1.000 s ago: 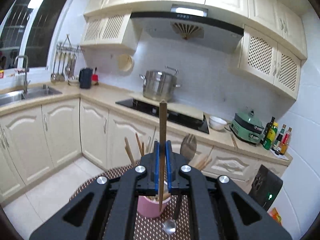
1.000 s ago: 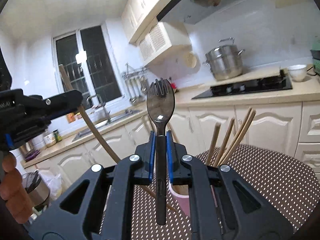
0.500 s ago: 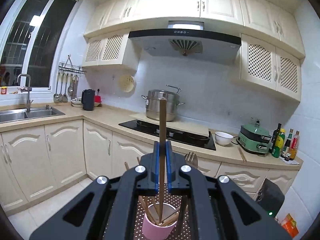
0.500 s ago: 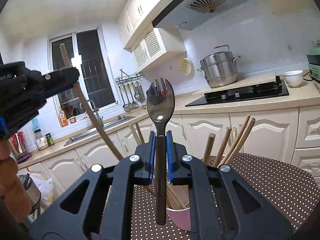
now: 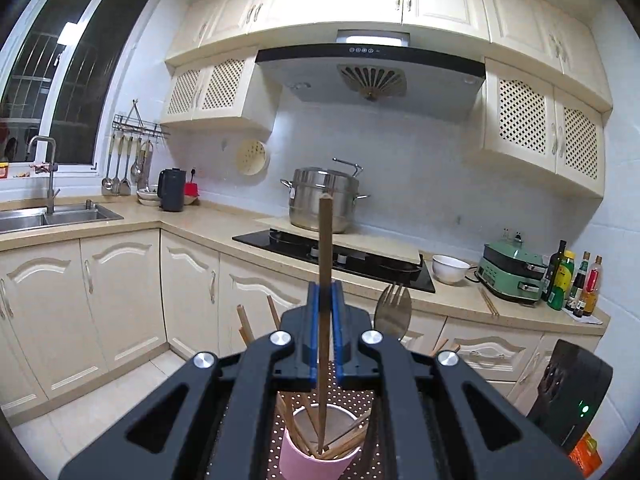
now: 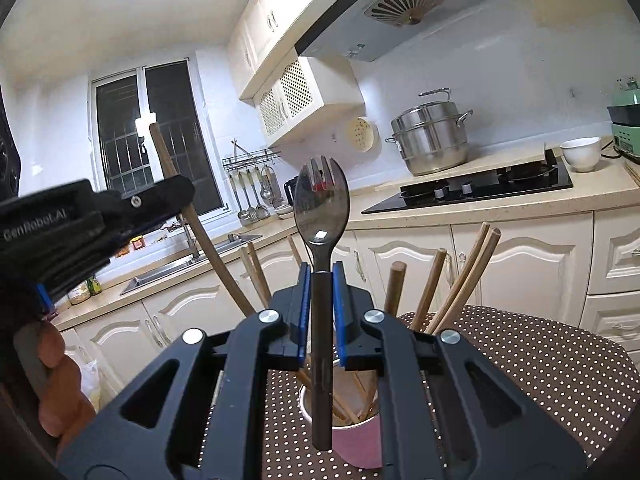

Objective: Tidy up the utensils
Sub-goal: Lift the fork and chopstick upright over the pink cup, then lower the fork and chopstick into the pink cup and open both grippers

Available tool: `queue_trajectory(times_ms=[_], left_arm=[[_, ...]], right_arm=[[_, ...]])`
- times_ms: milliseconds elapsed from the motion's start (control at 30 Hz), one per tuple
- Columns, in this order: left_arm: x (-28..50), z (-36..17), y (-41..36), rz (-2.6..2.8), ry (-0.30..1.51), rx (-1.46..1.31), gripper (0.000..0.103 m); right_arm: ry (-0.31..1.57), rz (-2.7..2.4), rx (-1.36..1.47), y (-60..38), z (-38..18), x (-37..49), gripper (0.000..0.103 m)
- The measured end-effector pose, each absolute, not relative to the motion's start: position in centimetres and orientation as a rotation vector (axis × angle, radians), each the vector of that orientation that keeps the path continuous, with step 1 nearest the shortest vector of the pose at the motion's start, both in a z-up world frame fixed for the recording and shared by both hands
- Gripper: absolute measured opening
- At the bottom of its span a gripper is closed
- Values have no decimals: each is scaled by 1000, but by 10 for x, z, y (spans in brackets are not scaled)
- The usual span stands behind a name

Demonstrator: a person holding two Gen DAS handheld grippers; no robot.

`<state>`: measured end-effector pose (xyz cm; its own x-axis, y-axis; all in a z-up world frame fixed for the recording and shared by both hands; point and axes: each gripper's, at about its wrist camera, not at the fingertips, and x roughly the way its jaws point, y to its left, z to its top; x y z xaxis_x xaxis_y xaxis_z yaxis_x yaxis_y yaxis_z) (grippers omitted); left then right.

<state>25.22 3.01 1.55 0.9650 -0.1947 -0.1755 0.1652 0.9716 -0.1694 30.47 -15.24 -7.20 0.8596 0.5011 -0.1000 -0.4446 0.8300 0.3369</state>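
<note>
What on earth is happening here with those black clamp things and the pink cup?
A person is sorting utensils into a pink cup on a dotted table, using two hand-held grippers. The left gripper clamps a wooden chopstick, its lower end inside the cup among other chopsticks. The right gripper clamps a dark spork upright, with its handle end just in front of the cup.

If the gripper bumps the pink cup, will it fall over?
Probably it could tip: the pink cup is narrow, and long chopsticks lean out past its rim. It looks light, so it might slide on the dotted tablecloth first.
</note>
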Motion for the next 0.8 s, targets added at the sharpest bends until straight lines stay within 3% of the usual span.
queue_trajectory(times_ms=[367,467,633,800], left_arm=[[268,-19,30,-205,288,-147,9],[269,-26,33,-201,299,-153,38],[268,-34,46,-191,301,-177,43],[258,-39,70,-211,261,-280,57]], right_arm=[[161,494,301,-146,-80,311,11],[161,485,297,-143,-83,313,11],[157,474,283,-139,-86,315,11],[147,469,274,-134,-87,315,11]])
